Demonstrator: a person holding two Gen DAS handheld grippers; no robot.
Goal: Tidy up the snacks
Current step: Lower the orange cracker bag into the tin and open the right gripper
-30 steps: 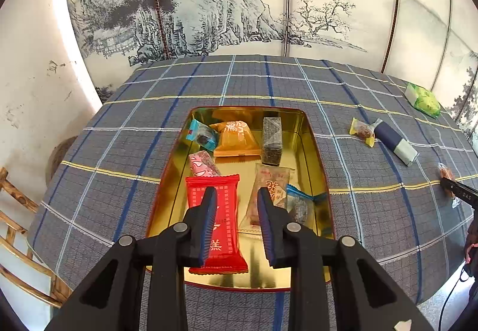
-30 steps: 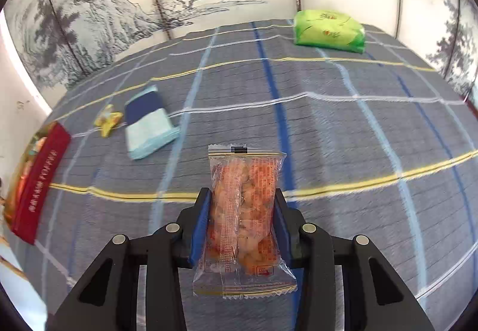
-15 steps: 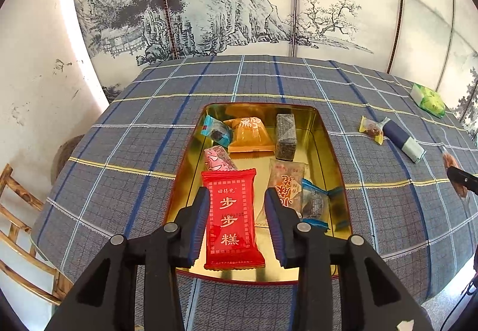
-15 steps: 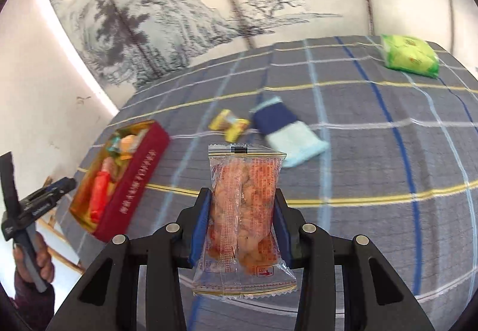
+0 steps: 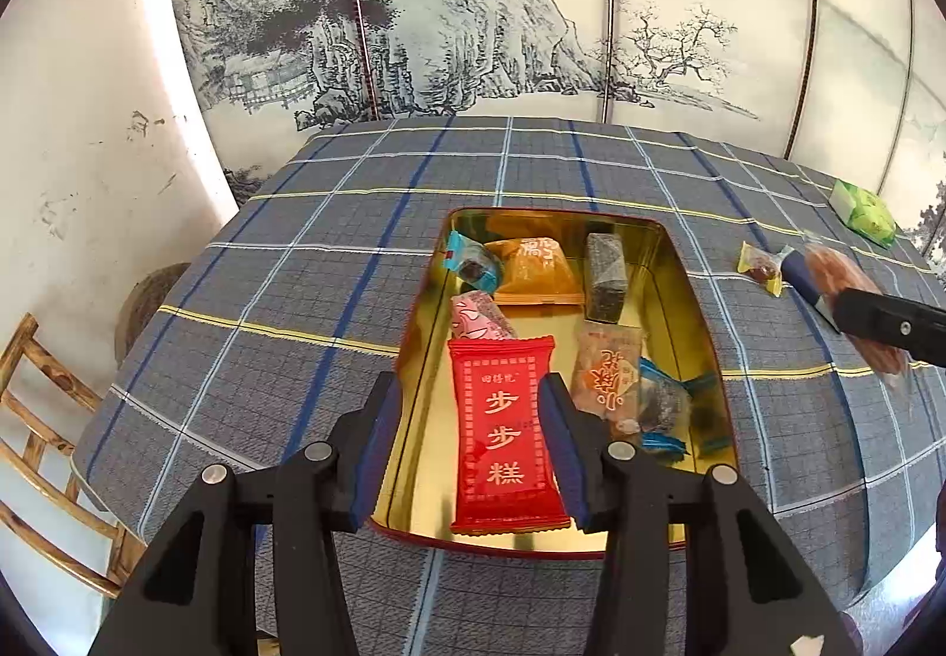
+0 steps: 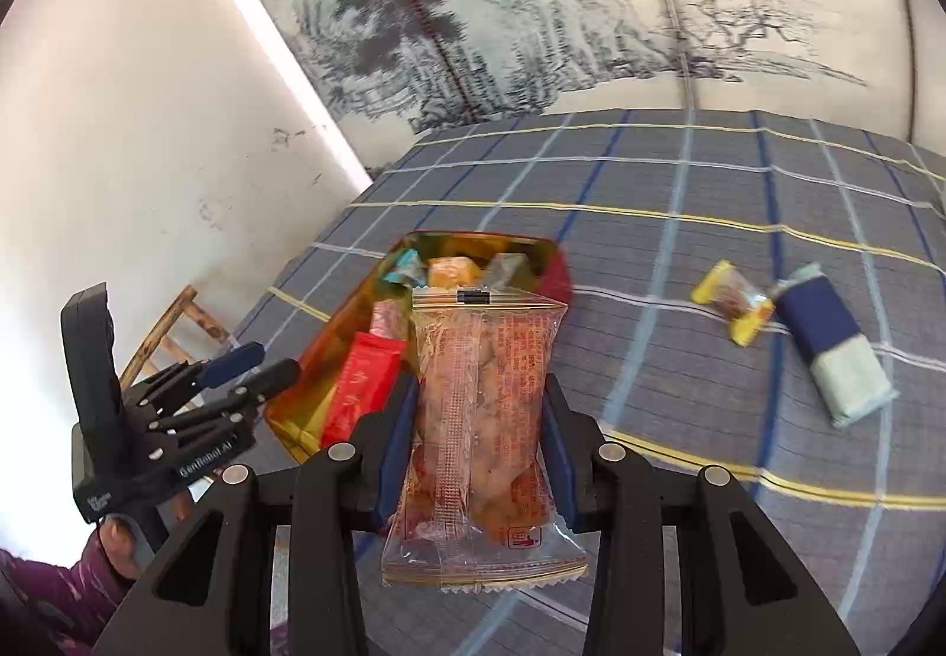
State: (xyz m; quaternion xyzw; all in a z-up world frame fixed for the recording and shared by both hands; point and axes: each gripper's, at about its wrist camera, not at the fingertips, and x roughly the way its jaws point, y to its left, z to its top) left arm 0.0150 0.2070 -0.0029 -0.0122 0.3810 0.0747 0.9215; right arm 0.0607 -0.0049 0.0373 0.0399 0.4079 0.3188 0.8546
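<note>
1. The counter (image 5: 236,336) carries a gold tin (image 5: 689,301) holding wrapped snacks.
2. Left gripper (image 5: 467,449): jaws wide apart, empty, hovering over the tin's red packet (image 5: 502,431).
3. Right gripper (image 6: 479,437): jaws clamp a clear cracker packet (image 6: 479,419) upright between them, above the counter beside the tin.

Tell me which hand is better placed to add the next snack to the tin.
Right. The right gripper is shut on the clear orange snack packet, facing the tin. The left gripper is open and empty above the tin.
</note>
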